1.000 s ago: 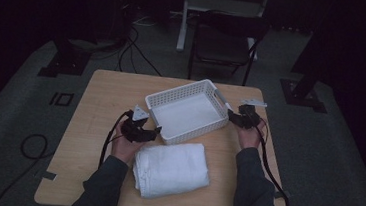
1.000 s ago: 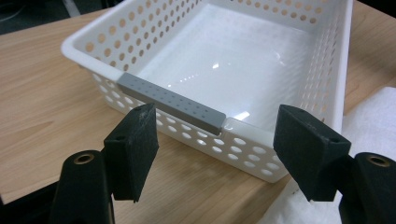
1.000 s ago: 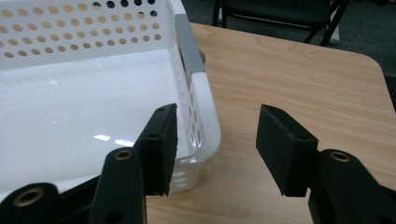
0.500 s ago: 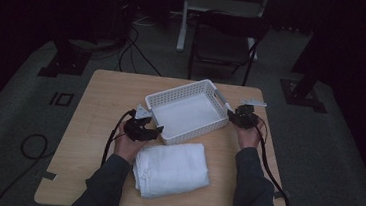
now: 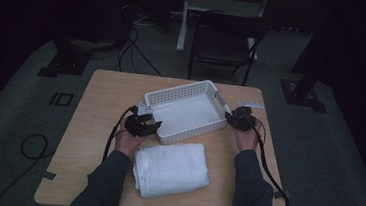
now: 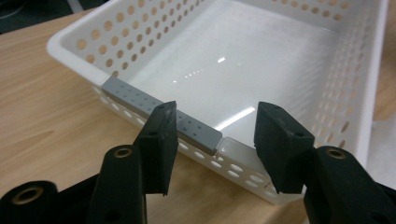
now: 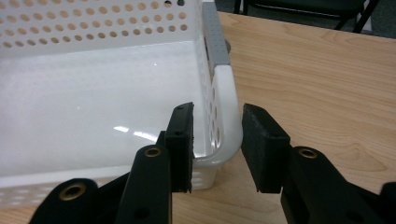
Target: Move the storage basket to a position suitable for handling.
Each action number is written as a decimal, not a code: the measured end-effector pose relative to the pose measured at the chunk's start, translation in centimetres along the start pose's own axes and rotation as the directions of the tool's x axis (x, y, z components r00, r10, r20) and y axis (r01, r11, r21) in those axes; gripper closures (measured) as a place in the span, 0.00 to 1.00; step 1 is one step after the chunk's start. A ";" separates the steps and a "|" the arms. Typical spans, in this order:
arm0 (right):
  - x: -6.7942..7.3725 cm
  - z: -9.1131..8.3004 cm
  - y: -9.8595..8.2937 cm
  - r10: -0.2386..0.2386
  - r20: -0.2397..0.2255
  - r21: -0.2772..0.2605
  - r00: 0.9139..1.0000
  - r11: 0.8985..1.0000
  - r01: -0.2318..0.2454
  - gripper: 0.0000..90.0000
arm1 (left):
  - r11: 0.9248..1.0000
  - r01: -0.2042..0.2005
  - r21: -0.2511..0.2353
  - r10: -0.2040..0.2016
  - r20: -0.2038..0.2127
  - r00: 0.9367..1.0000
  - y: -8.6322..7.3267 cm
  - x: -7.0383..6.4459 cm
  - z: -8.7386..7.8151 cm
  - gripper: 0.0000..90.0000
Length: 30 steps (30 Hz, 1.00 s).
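I see the white basket sitting on the wooden table, toward the far middle, with a folded white towel lying just in front of it on the near side. My left gripper is at the basket's left near corner. In the left gripper view its jaws stand wide apart, one outside the rim by the grey handle strip and the other over the inside of the basket; I cannot tell whether either jaw touches the rim. My right gripper is at the basket's right end. In the right gripper view its jaws are open to a middling gap and straddle the rounded corner of the rim, one jaw inside the wall and one outside, with a little space showing on the outer side, so it grips nothing. Both hands rest low near the table
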State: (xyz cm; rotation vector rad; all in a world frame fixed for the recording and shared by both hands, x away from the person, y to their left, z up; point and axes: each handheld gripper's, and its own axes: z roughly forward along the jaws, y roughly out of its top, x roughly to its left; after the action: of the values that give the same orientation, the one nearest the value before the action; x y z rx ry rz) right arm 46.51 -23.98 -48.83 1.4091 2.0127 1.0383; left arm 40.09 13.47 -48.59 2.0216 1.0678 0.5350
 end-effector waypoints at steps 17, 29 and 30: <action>0.6 -0.4 -0.5 -0.012 -0.017 -0.019 1.000 1.000 0.012 0.66 | 0.996 0.081 -0.033 -0.081 0.000 0.997 -0.8 1.3 -1.1 0.41; 0.9 -0.3 -0.4 -0.017 -0.018 -0.011 1.000 1.000 0.017 0.70 | 0.998 0.066 -0.013 -0.065 0.088 0.994 -1.9 -0.2 -2.1 0.35; 0.9 -0.3 -0.4 -0.019 -0.019 -0.011 1.000 1.000 0.019 0.71 | 0.998 0.069 -0.012 -0.068 0.091 0.994 -2.0 -0.2 -2.1 0.35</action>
State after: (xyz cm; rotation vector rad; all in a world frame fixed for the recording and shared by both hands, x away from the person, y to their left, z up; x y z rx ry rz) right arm 45.66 -23.30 -48.94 1.3773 2.0272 1.0569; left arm 37.59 14.87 -48.86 1.9697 1.0709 0.4112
